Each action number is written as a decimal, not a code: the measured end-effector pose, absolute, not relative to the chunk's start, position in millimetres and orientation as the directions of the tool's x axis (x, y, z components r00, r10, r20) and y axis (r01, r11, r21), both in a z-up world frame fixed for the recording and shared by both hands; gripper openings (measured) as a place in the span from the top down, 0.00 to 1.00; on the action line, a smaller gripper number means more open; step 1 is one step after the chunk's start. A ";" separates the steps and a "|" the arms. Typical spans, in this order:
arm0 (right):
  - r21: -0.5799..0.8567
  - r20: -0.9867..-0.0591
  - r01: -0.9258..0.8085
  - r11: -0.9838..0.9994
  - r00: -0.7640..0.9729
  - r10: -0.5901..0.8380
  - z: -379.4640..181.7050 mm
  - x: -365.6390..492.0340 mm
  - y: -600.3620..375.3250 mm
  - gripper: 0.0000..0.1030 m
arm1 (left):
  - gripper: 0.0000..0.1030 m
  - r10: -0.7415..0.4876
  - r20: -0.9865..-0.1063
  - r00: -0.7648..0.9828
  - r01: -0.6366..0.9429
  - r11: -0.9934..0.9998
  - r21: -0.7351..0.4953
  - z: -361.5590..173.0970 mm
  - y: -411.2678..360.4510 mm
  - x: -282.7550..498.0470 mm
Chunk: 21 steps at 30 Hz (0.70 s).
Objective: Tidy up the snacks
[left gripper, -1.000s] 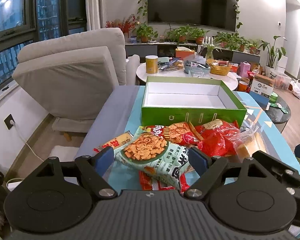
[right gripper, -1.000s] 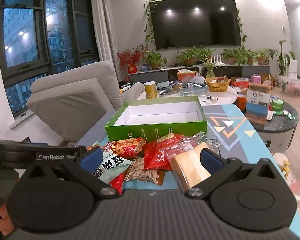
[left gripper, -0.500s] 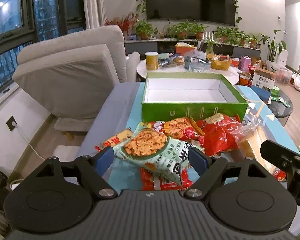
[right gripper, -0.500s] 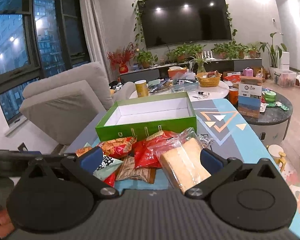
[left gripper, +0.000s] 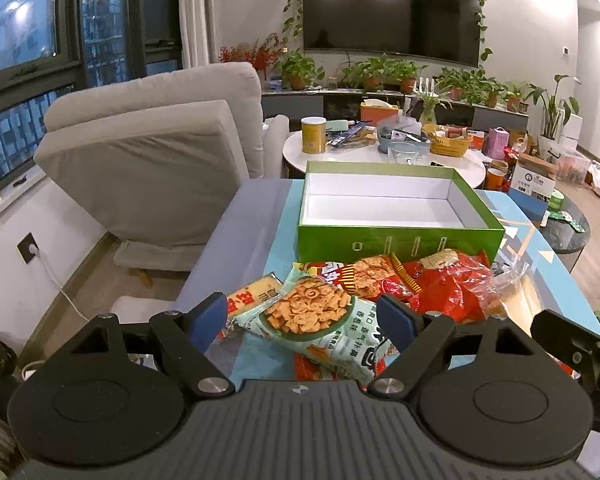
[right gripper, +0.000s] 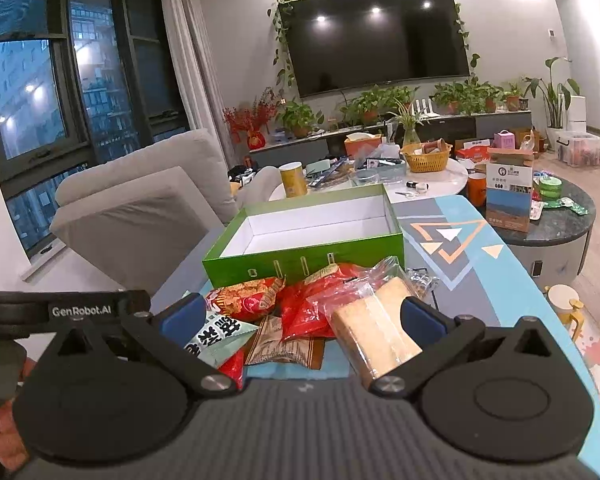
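Note:
A pile of snack packets lies on the blue patterned table in front of an empty green box [left gripper: 396,216] with a white inside, also in the right wrist view [right gripper: 312,240]. My left gripper [left gripper: 304,316] is open, above a pale green cracker bag [left gripper: 312,320]. Red packets [left gripper: 448,284] lie to its right. My right gripper [right gripper: 300,316] is open over the pile, with a clear bag of tan wafer bars [right gripper: 376,332] by its right finger and a brown packet [right gripper: 284,344] between the fingers.
A grey armchair [left gripper: 152,160] stands left of the table. A round white table [left gripper: 380,152] with clutter is behind the box. A dark round side table [right gripper: 556,224] stands at the right. The left gripper [right gripper: 76,312] shows at the right wrist view's left edge.
Both grippers have risen and drawn back a little; the pile and box sit lower and smaller in view. Nothing was taken hold of.

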State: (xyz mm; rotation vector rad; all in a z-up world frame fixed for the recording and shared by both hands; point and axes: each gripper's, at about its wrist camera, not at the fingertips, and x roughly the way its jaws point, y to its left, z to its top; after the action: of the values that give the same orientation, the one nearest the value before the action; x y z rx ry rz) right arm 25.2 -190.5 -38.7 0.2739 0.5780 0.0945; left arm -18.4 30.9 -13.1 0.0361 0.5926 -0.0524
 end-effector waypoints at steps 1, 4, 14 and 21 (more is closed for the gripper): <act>0.281 -0.527 -0.015 0.960 0.833 0.167 -39.2 25.5 -190.1 0.46 | 0.22 -0.041 -0.562 0.826 0.060 0.998 0.015 -14.1 31.8 -17.0; 0.283 -0.532 -0.024 0.959 0.828 0.177 -41.0 26.4 -188.6 0.46 | 0.22 -0.038 -0.571 0.820 0.057 0.998 0.015 -18.9 34.4 -13.4; 0.280 -0.530 -0.066 0.958 0.821 0.212 -40.2 29.8 -178.0 0.46 | 0.22 -0.062 -0.587 0.808 0.066 0.998 -0.015 -27.0 42.5 -5.1; 0.291 -0.539 -0.059 0.955 0.814 0.214 -43.0 35.0 -176.5 0.46 | 0.22 -0.074 -0.593 0.802 0.075 0.997 -0.022 -33.2 46.9 -0.9</act>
State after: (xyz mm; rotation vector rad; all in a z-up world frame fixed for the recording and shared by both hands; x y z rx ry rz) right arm 35.0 -176.5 -43.0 0.2683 0.6032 0.1475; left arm -0.9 46.9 -33.2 0.0027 0.6353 -0.0800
